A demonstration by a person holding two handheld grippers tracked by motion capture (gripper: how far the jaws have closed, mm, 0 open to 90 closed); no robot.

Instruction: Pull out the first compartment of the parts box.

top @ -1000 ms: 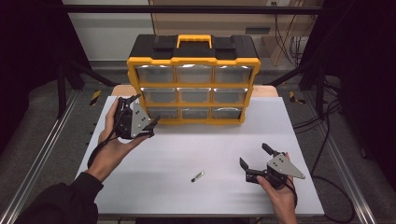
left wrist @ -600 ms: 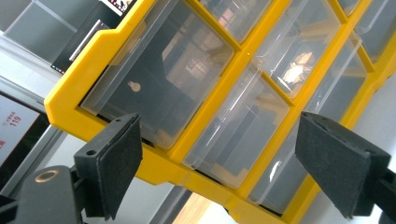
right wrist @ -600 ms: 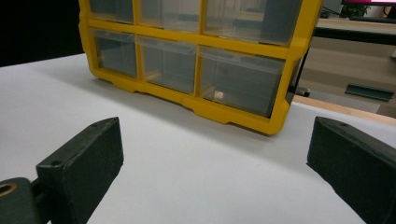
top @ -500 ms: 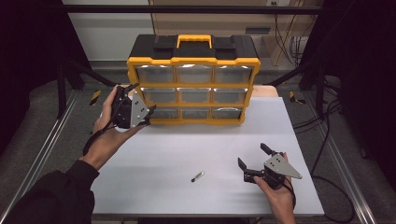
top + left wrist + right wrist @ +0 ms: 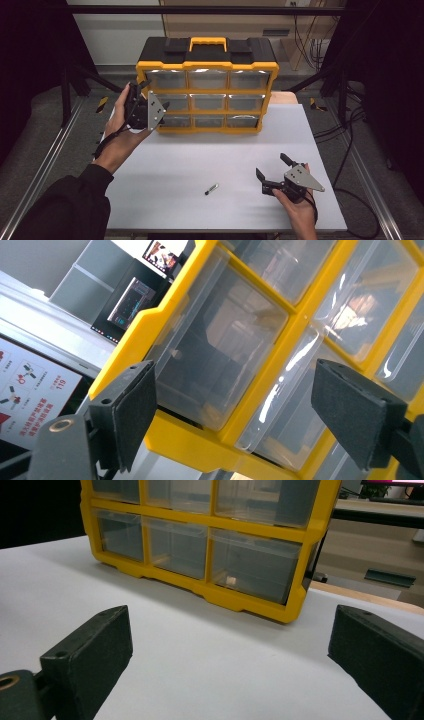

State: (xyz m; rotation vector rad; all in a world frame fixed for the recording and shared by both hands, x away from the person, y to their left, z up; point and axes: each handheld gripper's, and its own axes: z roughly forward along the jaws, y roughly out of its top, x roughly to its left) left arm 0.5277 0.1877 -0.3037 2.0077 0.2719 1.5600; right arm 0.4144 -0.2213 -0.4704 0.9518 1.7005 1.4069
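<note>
Currently one yellow organizer [image 5: 207, 90] with nine clear drawers sits at the back of the white bench [image 5: 165, 170], and one small dark bit [image 5: 211, 188] lies loose near the front. My left tool [image 5: 159, 107] is raised and tilted at the organizer's left edge, jaws wide, around nothing. My right tool [image 5: 272, 167] sits low at front right, jaws wide, empty, aimed at the organizer.

A yellow organiser [image 5: 207, 95] with a black top and a yellow handle stands upright at the far edge of the white desk [image 5: 170, 170]. Its front holds nine clear drawers in three rows, all shut. In the right gripper view, a small pale piece [image 5: 230, 580] lies inside the bottom right drawer [image 5: 252, 565].
</note>
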